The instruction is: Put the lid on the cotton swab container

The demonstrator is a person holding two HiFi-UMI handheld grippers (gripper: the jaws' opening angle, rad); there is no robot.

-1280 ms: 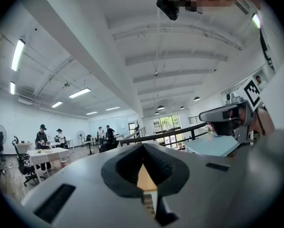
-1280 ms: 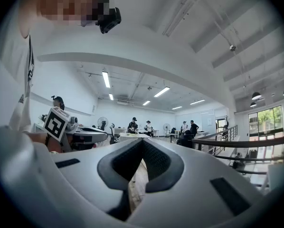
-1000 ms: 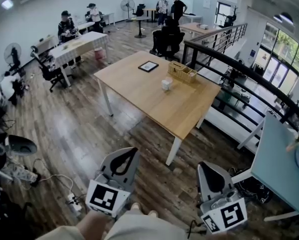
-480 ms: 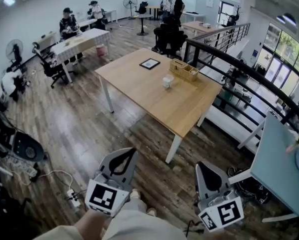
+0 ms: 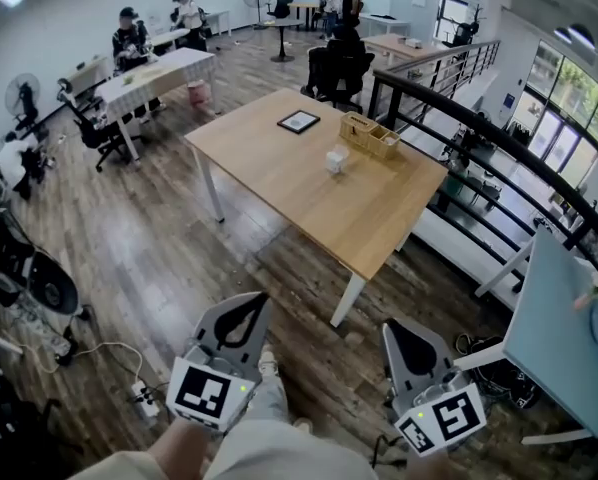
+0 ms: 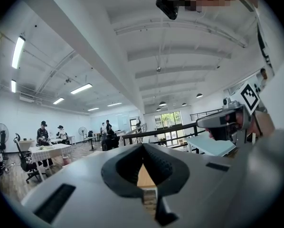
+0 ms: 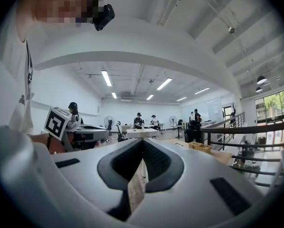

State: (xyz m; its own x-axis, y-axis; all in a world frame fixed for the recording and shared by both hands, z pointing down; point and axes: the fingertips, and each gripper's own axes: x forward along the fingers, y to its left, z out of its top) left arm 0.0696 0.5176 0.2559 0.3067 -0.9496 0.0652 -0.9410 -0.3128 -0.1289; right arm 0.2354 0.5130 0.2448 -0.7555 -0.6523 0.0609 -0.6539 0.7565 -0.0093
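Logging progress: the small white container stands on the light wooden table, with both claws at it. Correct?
No. The head view shows the left claw and right claw over the dark floor, far short of the light wooden table; the small white container does stand there.

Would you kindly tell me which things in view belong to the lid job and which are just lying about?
For the job: small white container on the wooden table; left gripper and right gripper, both shut.
Lying about: wooden organiser; black frame.
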